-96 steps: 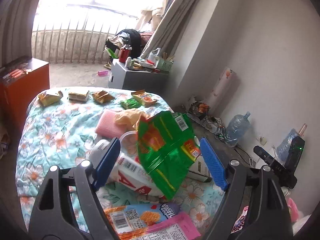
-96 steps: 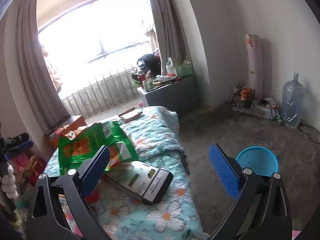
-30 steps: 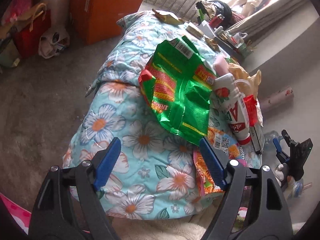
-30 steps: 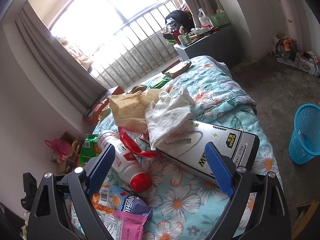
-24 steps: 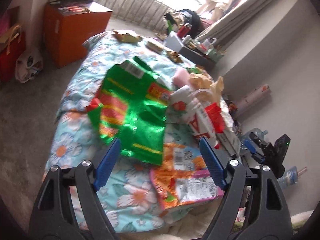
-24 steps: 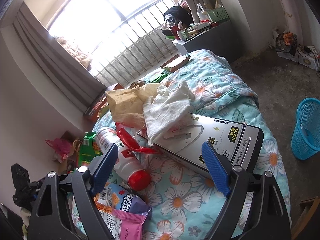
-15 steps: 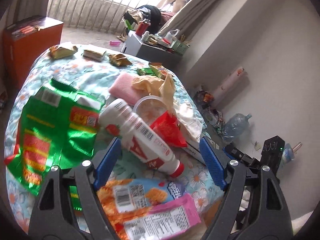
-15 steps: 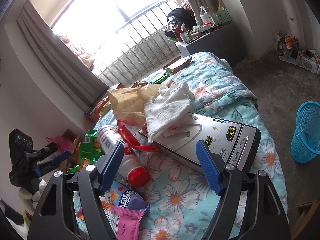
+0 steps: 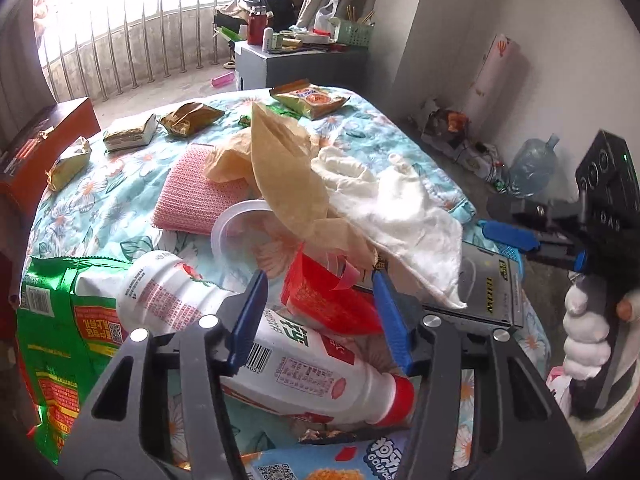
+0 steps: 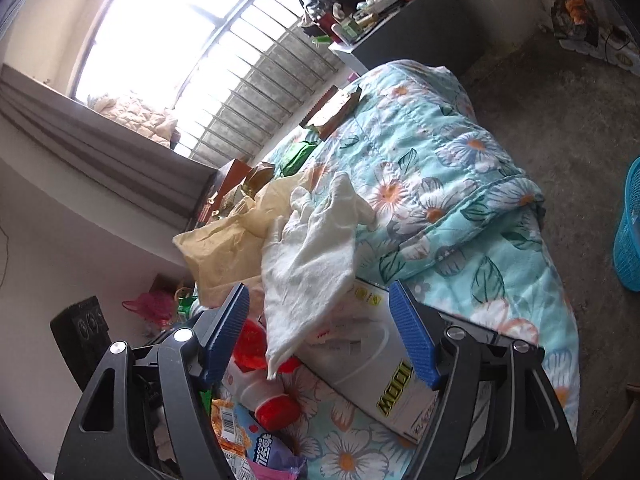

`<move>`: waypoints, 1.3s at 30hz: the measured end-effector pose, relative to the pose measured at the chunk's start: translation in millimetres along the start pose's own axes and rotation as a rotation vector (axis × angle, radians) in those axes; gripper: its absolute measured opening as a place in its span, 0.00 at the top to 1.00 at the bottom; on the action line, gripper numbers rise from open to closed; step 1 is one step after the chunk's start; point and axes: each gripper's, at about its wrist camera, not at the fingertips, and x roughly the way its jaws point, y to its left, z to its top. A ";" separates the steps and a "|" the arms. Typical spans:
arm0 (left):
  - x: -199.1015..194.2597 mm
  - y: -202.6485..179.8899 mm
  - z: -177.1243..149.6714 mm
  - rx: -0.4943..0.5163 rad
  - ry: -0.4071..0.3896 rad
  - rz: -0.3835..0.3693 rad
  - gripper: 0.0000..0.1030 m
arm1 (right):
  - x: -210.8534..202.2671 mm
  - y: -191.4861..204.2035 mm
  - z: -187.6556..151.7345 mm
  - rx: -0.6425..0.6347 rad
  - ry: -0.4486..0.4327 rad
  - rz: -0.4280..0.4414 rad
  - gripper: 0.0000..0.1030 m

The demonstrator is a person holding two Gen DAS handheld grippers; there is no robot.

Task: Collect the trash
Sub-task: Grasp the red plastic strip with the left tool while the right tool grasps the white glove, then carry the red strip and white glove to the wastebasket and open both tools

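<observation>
Little print can be read w/ certainty. A barcode is seen on the white plastic drink bottle w/ red cap (image 9: 280, 356); its other print is too small. "GOUP..." is partly read on the blue-orange snack packet (image 9: 352, 464). Yellow lettering on the flat grey-black cardboard box (image 10: 396, 396) can't be made out

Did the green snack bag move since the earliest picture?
Yes. Then it hung in front of the white bottle; now the green snack bag lies flat left of it.
</observation>
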 end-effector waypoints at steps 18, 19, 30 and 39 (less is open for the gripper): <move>-4.8 5.7 -1.8 -0.020 -0.049 0.019 0.86 | 52.9 -8.5 33.7 0.064 0.090 0.023 0.84; -7.6 6.8 -1.6 -0.025 -0.060 0.015 0.86 | 49.0 -7.0 33.7 0.066 0.079 0.037 0.89; -53.2 18.4 -2.2 -0.081 -0.167 0.003 0.87 | -2.9 25.2 34.4 -0.001 -0.042 0.088 0.94; -97.4 25.5 -7.7 -0.109 -0.255 -0.009 0.87 | -42.6 48.5 27.4 -0.047 -0.091 0.133 0.94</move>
